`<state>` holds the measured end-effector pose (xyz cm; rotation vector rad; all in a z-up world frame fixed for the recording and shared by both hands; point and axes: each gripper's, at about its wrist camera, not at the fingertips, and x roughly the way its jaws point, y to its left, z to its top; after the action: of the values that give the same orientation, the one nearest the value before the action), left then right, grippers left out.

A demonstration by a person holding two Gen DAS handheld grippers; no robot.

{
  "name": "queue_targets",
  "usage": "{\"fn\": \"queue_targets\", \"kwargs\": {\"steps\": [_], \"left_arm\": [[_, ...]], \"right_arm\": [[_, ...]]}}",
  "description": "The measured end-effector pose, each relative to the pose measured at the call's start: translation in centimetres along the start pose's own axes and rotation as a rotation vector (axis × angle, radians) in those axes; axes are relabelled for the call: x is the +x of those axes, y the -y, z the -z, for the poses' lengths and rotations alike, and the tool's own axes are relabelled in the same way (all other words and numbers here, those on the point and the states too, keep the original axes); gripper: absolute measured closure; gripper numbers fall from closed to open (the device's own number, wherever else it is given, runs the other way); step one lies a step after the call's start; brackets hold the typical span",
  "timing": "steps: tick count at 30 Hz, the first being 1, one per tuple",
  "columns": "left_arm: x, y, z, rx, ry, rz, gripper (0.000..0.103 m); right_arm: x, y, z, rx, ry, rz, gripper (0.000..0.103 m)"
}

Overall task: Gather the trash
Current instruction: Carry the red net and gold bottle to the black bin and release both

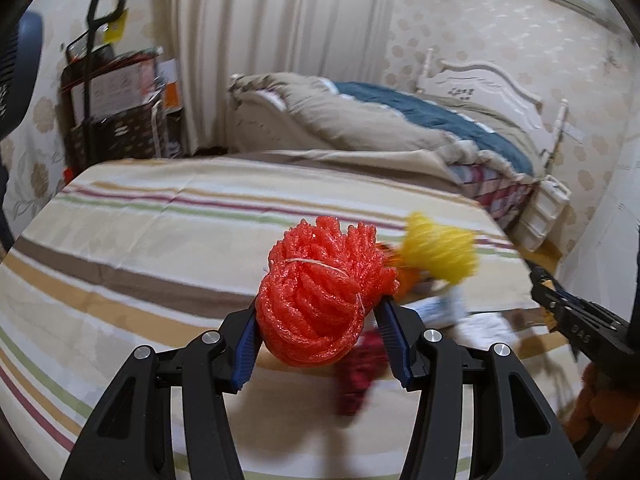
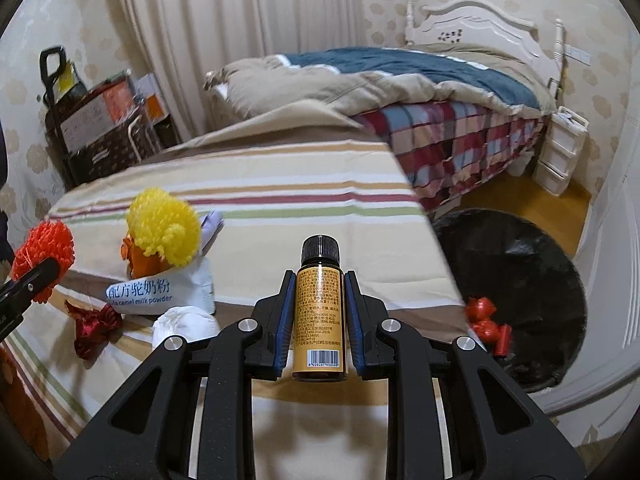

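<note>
Left wrist: left hand-held gripper (image 1: 318,334) clenched on red foam net (image 1: 320,296), held above the striped bench (image 1: 140,240). Right wrist: right hand-held gripper (image 2: 319,320) grasping brown bottle (image 2: 319,308), cap up, over the bench; yellow foam net (image 2: 164,232) lies left.

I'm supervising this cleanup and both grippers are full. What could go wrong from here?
1. The left gripper squeezes a soft red foam net; springy foam may slip out when swung.
2. The right gripper pinches the small brown bottle by its smooth label; it might slide or tilt.
3. A red ribbon bow lies off the striped sheet, on the dark rug, and is easily overlooked.
</note>
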<state>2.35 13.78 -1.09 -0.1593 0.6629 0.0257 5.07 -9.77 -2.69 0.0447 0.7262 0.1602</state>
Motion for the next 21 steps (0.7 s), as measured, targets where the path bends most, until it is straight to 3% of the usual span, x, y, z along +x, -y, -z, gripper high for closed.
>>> {"fn": "queue_targets", "kwargs": {"steps": [11, 21], "left_arm": [[0.8, 10.3, -1.4, 0.127, 0.001, 0.209, 0.051], [5.1, 19.6, -2.1, 0.217, -0.032, 0.320, 0.051]], "right_arm": [[-3.3, 7.2, -1.3, 0.099, 0.087, 0.104, 0.080], [-2.2, 13.3, -2.2, 0.149, 0.093, 0.191, 0.080]]}}
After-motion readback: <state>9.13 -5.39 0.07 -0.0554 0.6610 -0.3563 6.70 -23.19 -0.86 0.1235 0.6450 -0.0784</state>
